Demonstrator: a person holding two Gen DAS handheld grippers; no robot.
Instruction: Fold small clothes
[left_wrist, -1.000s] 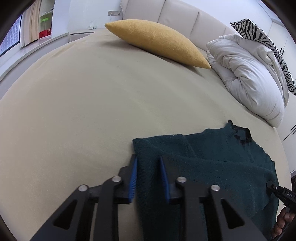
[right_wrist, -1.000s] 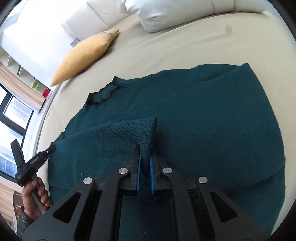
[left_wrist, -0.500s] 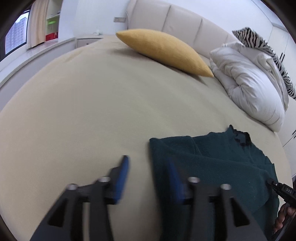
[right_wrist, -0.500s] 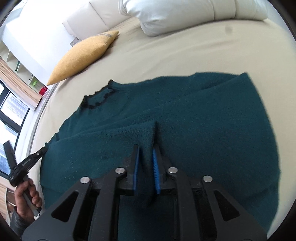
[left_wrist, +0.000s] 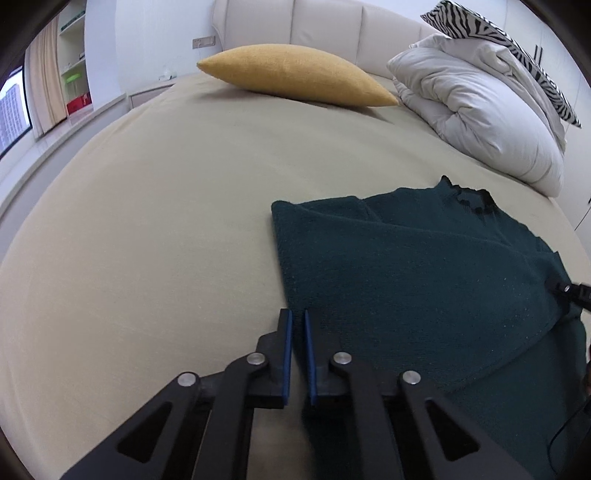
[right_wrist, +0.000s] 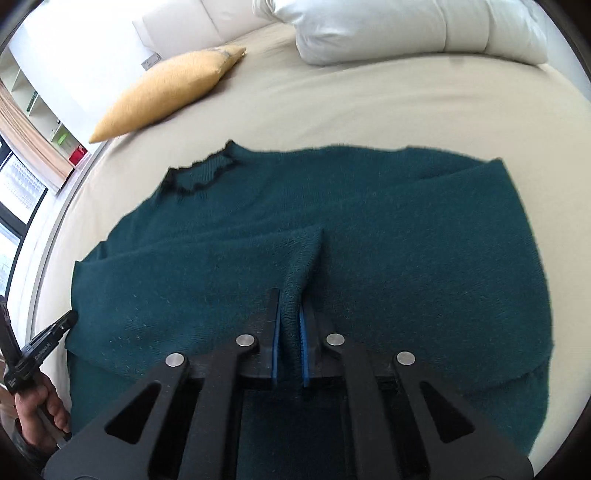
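Observation:
A dark teal knit sweater (right_wrist: 369, 229) lies flat on the beige bed (right_wrist: 369, 107), its black-trimmed neck (right_wrist: 199, 177) toward the yellow pillow. My right gripper (right_wrist: 291, 291) is shut on a pinched ridge of the knit near the sweater's middle. Its tip also shows at the right edge of the left wrist view, as the right gripper (left_wrist: 567, 291). My left gripper (left_wrist: 297, 317) is shut at the sweater's (left_wrist: 406, 277) left edge, with no cloth seen between its blue pads. A hand holds that left gripper (right_wrist: 48, 339) in the right wrist view.
A yellow pillow (left_wrist: 295, 74) lies at the head of the bed, beside a folded white duvet (left_wrist: 480, 110) with a zebra-print cushion (left_wrist: 498, 40) on top. Bare sheet (left_wrist: 147, 240) stretches left of the sweater. Shelves and a window (left_wrist: 14, 107) stand far left.
My left gripper opened wide, slid left off the sweater to its edge and shut again. The right gripper loosened briefly, then shut on the fold, which now lies lower.

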